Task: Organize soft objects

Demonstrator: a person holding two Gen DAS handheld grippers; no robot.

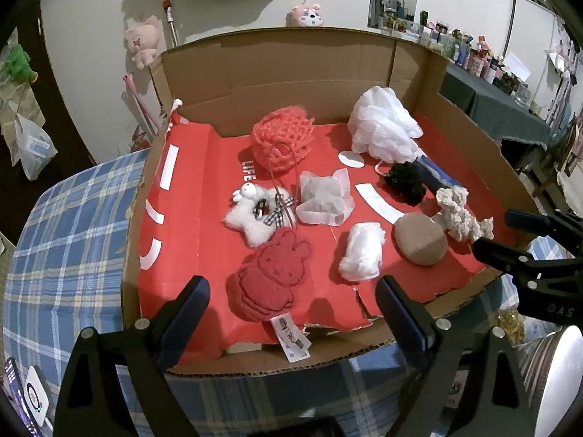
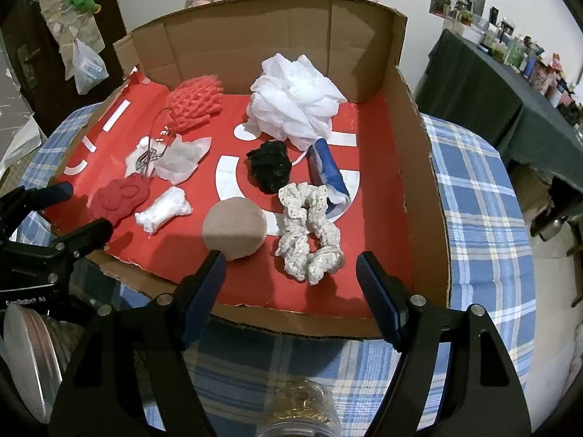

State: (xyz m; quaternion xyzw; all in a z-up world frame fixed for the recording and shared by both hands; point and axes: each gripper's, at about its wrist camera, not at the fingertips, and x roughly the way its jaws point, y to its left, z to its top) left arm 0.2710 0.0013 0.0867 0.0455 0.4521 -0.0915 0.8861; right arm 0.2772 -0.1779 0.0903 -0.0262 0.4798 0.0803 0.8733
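A shallow cardboard box (image 1: pixel 291 65) (image 2: pixel 255 29) with a red floor holds several soft things. Nearest my left gripper (image 1: pixel 295 302) lies a flat red bunny plush (image 1: pixel 271 276) (image 2: pixel 120 198); the jaws stand open and empty over the box's front edge. My right gripper (image 2: pixel 291 269) (image 1: pixel 510 240) is open too, empty, just short of a brown round puff (image 2: pixel 233 227) (image 1: pixel 421 238) and a cream crocheted scrunchie (image 2: pixel 309 233) (image 1: pixel 461 215). Farther back are a black scrunchie (image 2: pixel 269 167), a white mesh pouf (image 2: pixel 295 96) (image 1: pixel 382 125), a coral crocheted net (image 1: pixel 282 138) and a white fluffy toy (image 1: pixel 255 211).
The box sits on a blue plaid cloth (image 1: pixel 65 240) (image 2: pixel 473 200). A clear jar with golden contents (image 2: pixel 302 408) stands under my right gripper, a silver round lid (image 2: pixel 25 346) to its left. A dark-covered table (image 2: pixel 473 83) crowded with bottles stands to the right.
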